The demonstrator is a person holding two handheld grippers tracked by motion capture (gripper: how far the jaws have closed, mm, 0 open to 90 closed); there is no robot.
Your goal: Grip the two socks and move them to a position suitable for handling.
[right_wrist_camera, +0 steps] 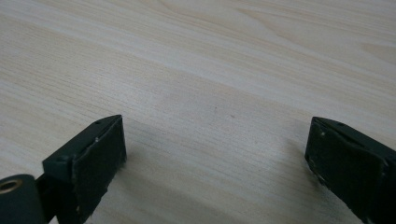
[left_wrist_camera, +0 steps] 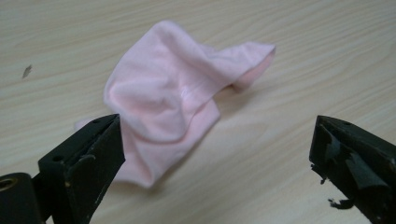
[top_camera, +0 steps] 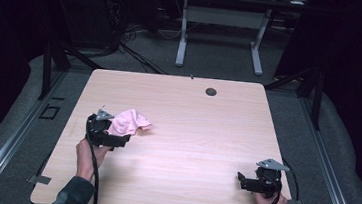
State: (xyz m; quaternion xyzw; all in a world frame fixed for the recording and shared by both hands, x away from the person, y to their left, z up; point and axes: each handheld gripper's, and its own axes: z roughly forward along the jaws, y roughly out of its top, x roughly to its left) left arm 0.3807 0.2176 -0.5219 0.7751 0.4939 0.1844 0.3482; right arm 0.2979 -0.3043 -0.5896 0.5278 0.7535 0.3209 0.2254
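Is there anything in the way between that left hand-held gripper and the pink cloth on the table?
Nothing visible. The left hand-held gripper has its jaws wide apart, and the pink cloth lies crumpled on the bare table right in front of them, one edge already beside one jaw. The right hand-held gripper sits far off.

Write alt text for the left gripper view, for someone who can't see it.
A crumpled pink cloth lies on a pale wood-grain table, just ahead of the open left gripper. The gripper's two black jaws rise from the bottom corners, spread wide, the left-hand one overlapping the cloth's near edge.
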